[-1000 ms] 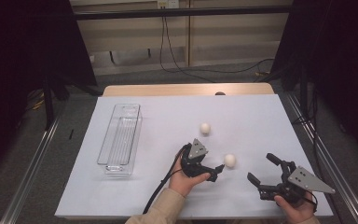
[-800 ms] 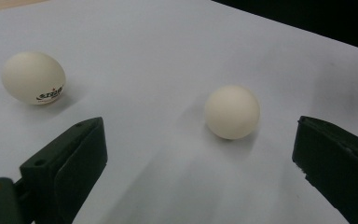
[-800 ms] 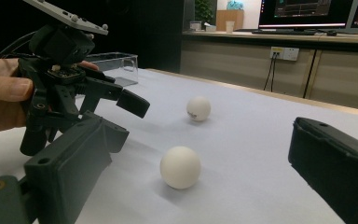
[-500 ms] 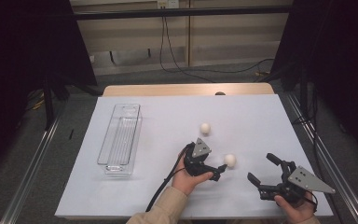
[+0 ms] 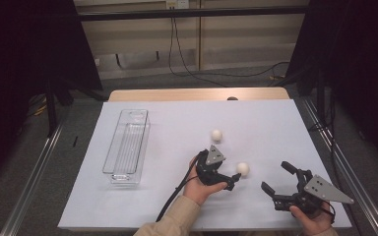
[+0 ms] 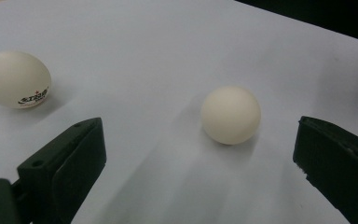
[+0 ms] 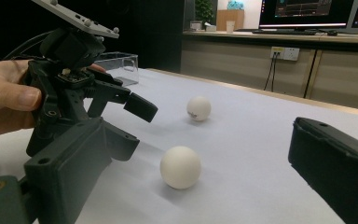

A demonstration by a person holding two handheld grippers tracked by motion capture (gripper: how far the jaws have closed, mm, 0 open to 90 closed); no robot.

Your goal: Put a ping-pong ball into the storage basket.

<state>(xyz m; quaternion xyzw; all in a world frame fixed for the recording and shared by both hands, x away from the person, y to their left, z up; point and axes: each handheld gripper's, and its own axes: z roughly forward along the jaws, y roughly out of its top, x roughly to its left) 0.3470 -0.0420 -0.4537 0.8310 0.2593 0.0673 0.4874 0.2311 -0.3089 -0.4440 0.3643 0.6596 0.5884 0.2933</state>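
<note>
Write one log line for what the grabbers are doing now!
left gripper: open, facing near ball | right gripper: open, idle | far ball: loose | tray: empty

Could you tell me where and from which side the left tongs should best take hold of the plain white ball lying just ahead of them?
Grip the plain white ball across its widest middle, one jaw on each side. The left tongs are open and already face it low along the white table, so a straight advance suits. It is round and smooth; off-centre pinching would likely squirt it away.

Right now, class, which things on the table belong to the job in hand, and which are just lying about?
In the job:
near ping-pong ball
left tongs, open around it

Lying about:
far ping-pong ball
clear plastic tray
right tongs, open
</note>
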